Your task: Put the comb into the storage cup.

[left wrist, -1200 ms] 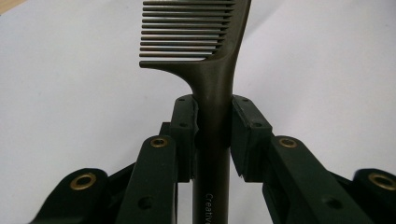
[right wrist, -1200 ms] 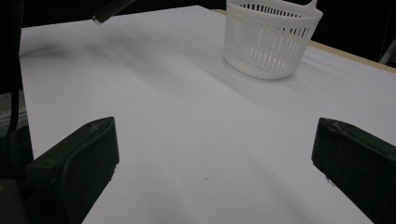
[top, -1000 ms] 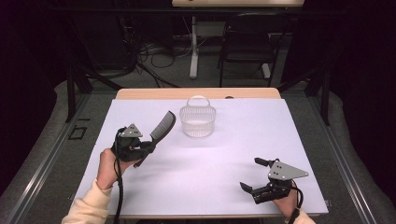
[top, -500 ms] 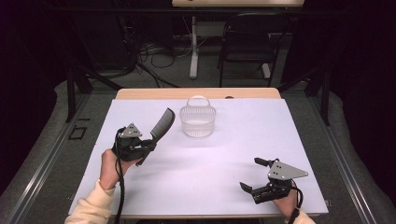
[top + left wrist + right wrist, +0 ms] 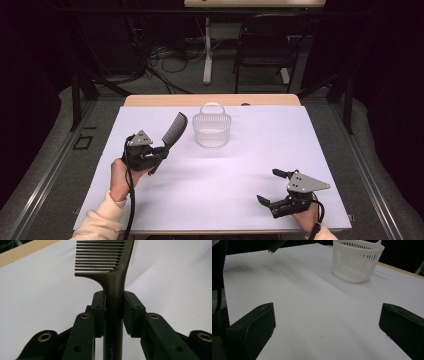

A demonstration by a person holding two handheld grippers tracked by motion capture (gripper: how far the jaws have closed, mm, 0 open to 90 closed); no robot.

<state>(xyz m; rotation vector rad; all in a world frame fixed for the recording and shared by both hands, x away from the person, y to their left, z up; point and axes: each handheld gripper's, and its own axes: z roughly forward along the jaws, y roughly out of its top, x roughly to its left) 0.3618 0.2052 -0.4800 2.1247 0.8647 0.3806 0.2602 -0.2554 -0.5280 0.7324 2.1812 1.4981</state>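
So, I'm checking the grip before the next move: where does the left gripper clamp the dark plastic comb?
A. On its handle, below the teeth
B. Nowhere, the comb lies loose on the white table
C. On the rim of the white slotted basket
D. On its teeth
A: in the left gripper view the left gripper has both jaws pressed on the handle of the dark plastic comb, with the teeth clear above them.

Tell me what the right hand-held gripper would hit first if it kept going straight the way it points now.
Probably nothing close by: the right hand-held gripper points left across the bare table. In its own view the white basket stands far ahead and right of centre, so it might pass it; depth is unclear.
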